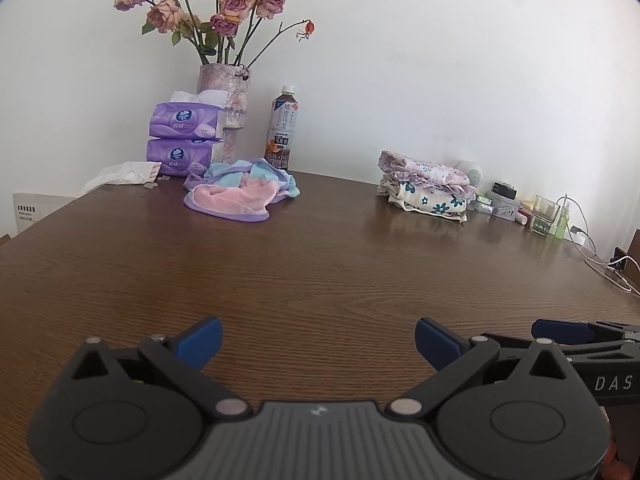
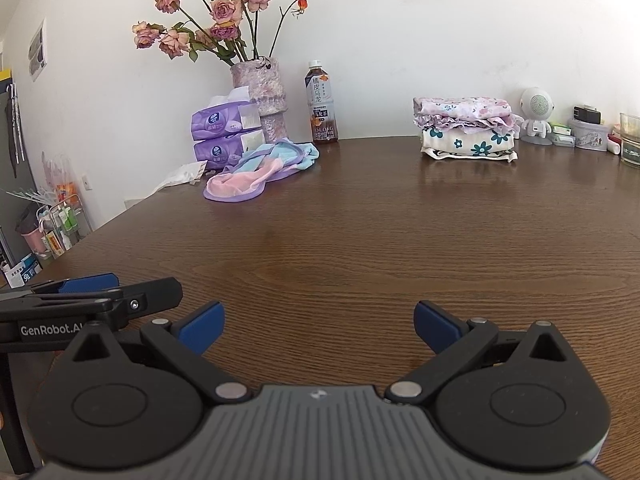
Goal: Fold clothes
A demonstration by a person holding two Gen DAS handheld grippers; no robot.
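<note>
A crumpled pink, blue and purple garment (image 1: 240, 190) (image 2: 260, 172) lies unfolded at the far left of the brown wooden table (image 1: 320, 264) (image 2: 360, 240). A stack of folded floral clothes (image 1: 428, 186) (image 2: 466, 126) sits at the far right near the wall. My left gripper (image 1: 319, 344) is open over the near table edge, holding nothing. My right gripper (image 2: 319, 326) is open too, empty, beside the left one. Each gripper's body shows at the edge of the other's view.
Along the back wall stand a vase of dried roses (image 1: 224, 108) (image 2: 264, 92), two purple tissue packs (image 1: 184, 136) (image 2: 224, 132), a tea bottle (image 1: 282, 128) (image 2: 320, 102), a small white speaker (image 2: 536, 114), boxes, a glass jar (image 1: 544, 212) and charging cables (image 1: 600, 264).
</note>
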